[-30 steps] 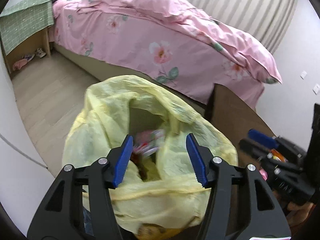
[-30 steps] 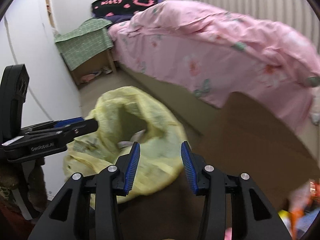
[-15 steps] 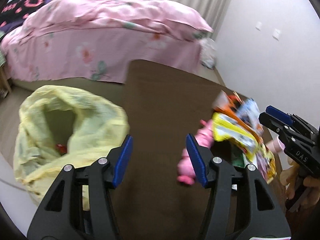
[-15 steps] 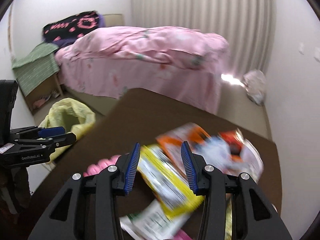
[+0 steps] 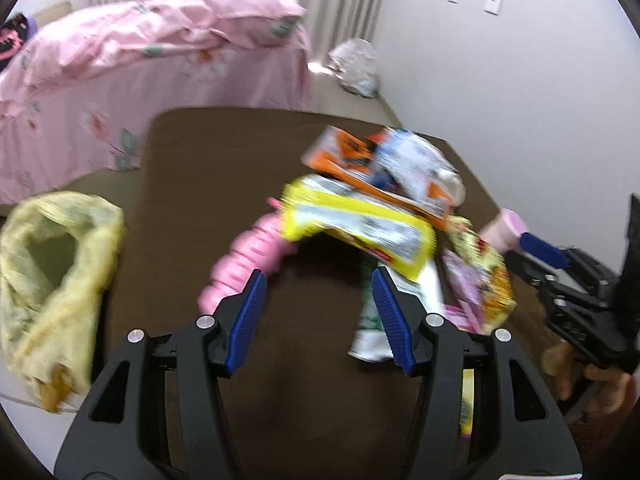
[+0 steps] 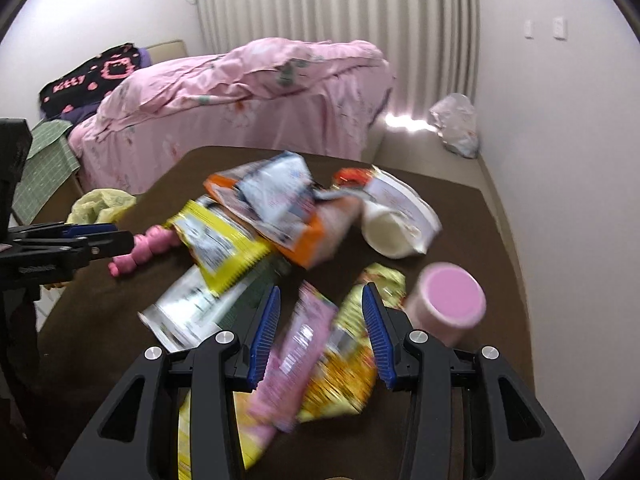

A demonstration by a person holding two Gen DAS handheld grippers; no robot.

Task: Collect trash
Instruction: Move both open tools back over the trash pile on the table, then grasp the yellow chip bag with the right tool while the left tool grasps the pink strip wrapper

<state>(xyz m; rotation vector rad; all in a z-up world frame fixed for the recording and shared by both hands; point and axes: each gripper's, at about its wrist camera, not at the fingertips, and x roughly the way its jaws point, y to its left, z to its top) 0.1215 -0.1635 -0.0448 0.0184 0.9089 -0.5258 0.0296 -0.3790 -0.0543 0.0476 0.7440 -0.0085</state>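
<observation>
A pile of snack wrappers lies on the brown table (image 5: 192,184): a yellow packet (image 5: 360,224) (image 6: 220,240), an orange packet (image 5: 360,164) (image 6: 296,232), a pink wrapper (image 6: 304,344), a white pouch (image 6: 192,308). A pink ridged item (image 5: 248,256) (image 6: 148,248) and a pink-lidded cup (image 6: 448,300) lie beside them. The yellow trash bag (image 5: 56,280) (image 6: 100,204) hangs at the table's left edge. My left gripper (image 5: 318,308) is open and empty above the table before the pile. My right gripper (image 6: 320,324) is open, over the pink wrapper.
A bed with a pink floral cover (image 6: 248,92) stands beyond the table. A crumpled white bag (image 6: 456,124) lies on the floor by the wall. A green-covered nightstand (image 6: 40,160) is at far left. The white wall runs close along the table's right side.
Both grippers have swung right from the trash bag to the pile of wrappers on the table. The left gripper was over the bag's mouth a second ago. Both stay open.
</observation>
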